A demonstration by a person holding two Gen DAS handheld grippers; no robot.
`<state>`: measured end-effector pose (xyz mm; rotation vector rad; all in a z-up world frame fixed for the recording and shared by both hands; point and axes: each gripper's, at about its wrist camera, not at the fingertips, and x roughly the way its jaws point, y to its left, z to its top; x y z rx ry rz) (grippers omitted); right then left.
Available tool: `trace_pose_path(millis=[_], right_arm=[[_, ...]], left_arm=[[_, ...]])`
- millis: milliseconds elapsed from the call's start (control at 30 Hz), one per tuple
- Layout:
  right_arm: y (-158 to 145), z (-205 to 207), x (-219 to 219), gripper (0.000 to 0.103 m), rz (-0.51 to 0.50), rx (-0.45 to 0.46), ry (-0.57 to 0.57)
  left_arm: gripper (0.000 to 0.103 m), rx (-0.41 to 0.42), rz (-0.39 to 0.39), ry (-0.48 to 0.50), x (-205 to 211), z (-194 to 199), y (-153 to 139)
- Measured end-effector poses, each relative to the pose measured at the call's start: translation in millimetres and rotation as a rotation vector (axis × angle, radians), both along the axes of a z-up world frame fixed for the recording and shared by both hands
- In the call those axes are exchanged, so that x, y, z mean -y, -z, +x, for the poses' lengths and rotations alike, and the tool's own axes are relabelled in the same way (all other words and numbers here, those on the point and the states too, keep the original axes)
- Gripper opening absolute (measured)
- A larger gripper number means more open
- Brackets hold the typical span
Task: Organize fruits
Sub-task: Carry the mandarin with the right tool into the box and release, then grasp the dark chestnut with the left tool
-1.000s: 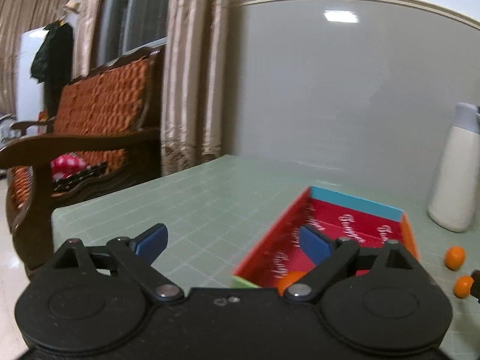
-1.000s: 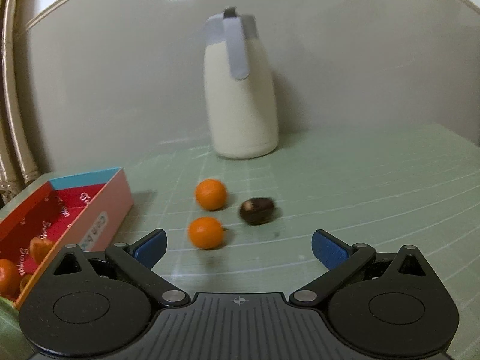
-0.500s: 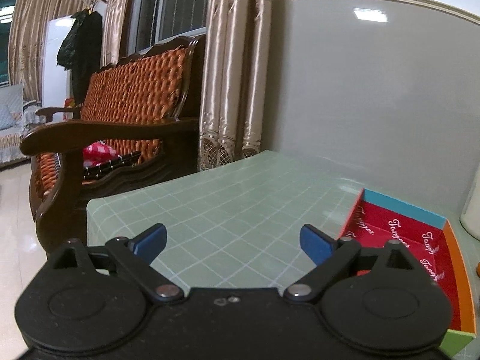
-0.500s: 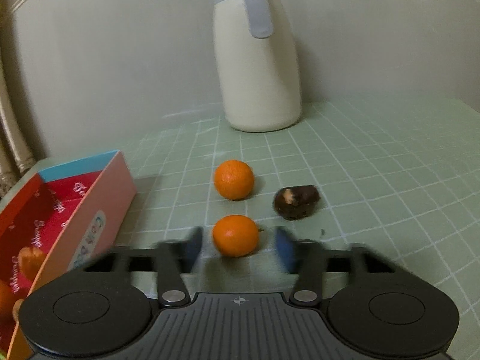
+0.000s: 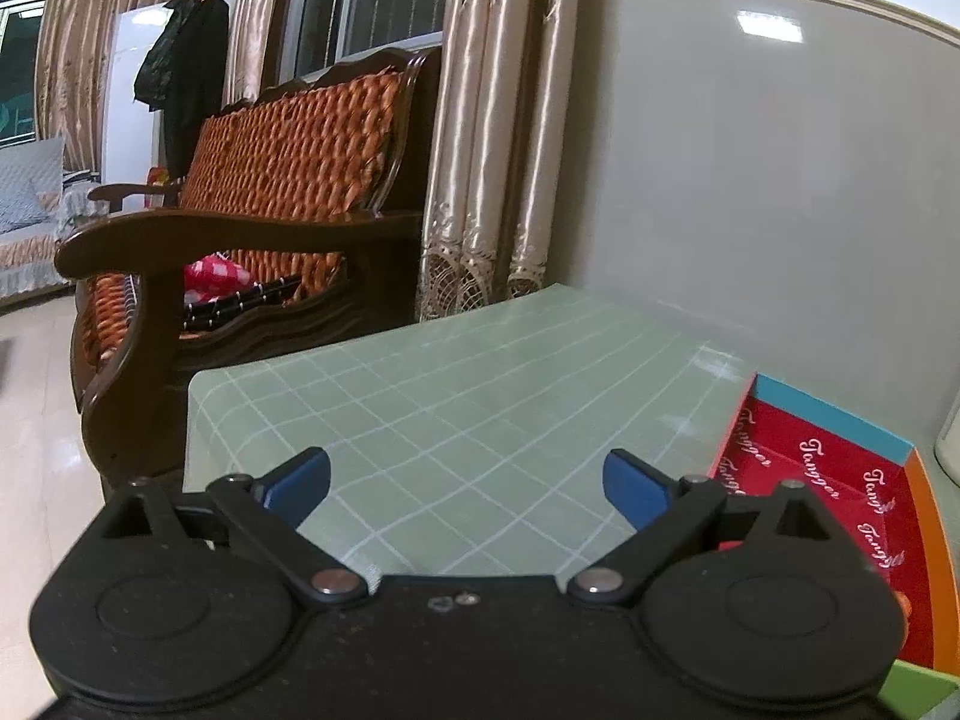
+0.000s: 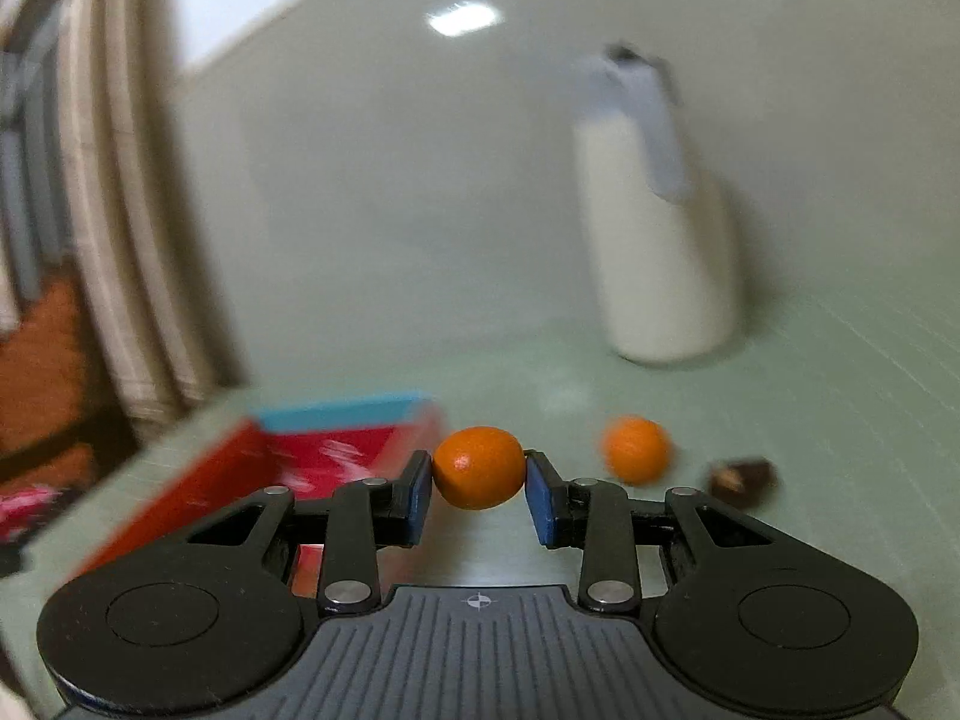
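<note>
My right gripper (image 6: pixel 478 483) is shut on a small orange fruit (image 6: pixel 478 467) and holds it above the green table, just right of the red box (image 6: pixel 336 450). A second orange fruit (image 6: pixel 636 449) and a dark brown fruit (image 6: pixel 743 477) lie on the table to the right. My left gripper (image 5: pixel 467 480) is open and empty over the table's left part; the red box (image 5: pixel 840 480) with a blue end wall is at its right.
A tall white jug (image 6: pixel 660 228) with a grey lid stands at the back against the wall. The green gridded table (image 5: pixel 468 396) ends at the left, where a wooden sofa (image 5: pixel 252 228) and curtains (image 5: pixel 498 138) stand.
My right gripper closed on the nearer orange fruit, lifted it and swung left toward the box. My left gripper swung left, away from the box, staying open.
</note>
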<state>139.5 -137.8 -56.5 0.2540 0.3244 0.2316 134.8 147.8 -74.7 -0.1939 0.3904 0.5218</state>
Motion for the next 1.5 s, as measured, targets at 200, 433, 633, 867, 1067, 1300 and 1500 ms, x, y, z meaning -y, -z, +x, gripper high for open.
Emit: trace_pose_path(millis=[200,433,633,867,1067,1300,1500], right_arm=[[-0.5,-8.4,-32.3,0.034,-0.030,0.022,-0.226],[5.4,-11.0,-59.5,0.034,-0.089,-0.003,-0.311],[4.0,-14.7,-64.4,0.082,-0.079,0.032,-0.295],[0.0,-29.7,-52.4,0.103,-0.057,0.154,-0.189],[-3.8,-27.2,-28.6,0.103,-0.035,0.153,-0.056],[-3.6,-26.9,1.3,0.103,-0.058,0.139,0.173],[1.0,-20.5,29.4,0.103,-0.091,0.059,0.350]], left_arm=[[0.091,-0.005,0.009,-0.002,2.5,0.4,0.4],[0.091,-0.007,0.011,-0.002,2.7,1.6,0.7],[0.092,-0.008,0.008,-0.006,1.4,1.8,0.2],[0.092,-0.007,0.009,-0.001,3.8,1.3,-0.6],[0.092,-0.001,0.021,0.016,11.6,4.1,-1.5],[0.093,0.020,0.053,0.088,37.3,8.5,-3.5],[0.094,0.037,0.057,0.172,63.5,12.1,-3.7]])
